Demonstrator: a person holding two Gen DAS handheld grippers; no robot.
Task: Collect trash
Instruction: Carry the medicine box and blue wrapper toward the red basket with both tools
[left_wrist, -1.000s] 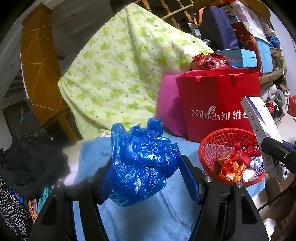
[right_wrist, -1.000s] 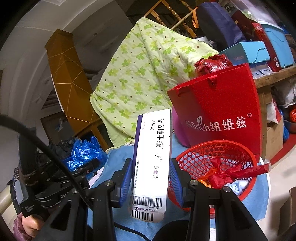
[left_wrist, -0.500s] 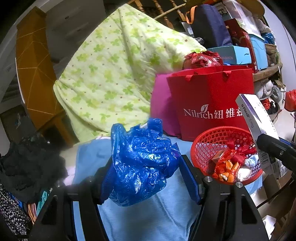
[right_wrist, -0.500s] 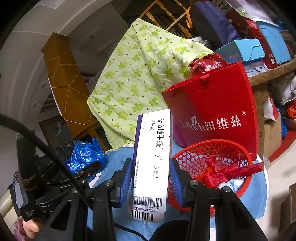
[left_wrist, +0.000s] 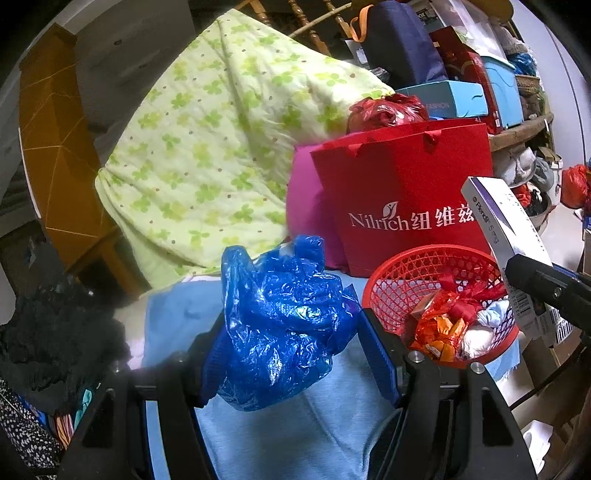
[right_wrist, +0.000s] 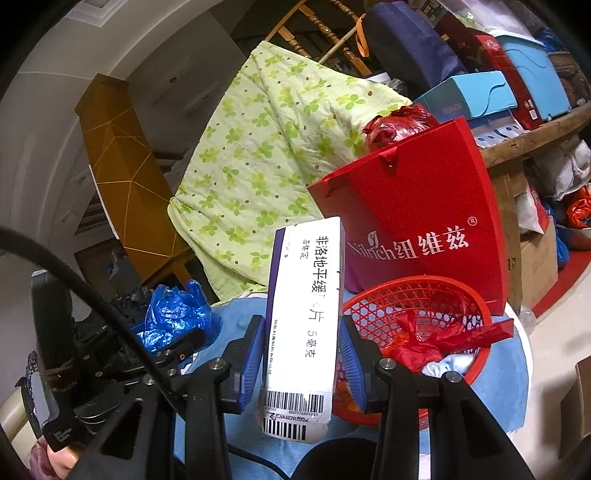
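A cluttered room: a light blue cloth covers the table, with a clover-print quilt heaped behind it and a red gift bag beside a red mesh basket holding wrappers. The left gripper is clamped on a crumpled blue plastic bag above the cloth. The right gripper grips a white medicine box upright, near the basket.

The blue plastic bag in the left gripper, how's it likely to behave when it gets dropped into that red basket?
The blue plastic bag is thin crinkled film bunched between the left gripper pads, so it probably weighs very little and may spring open when released. It bulges past both pads, so it could snag or perch on the red basket rim rather than settle inside.
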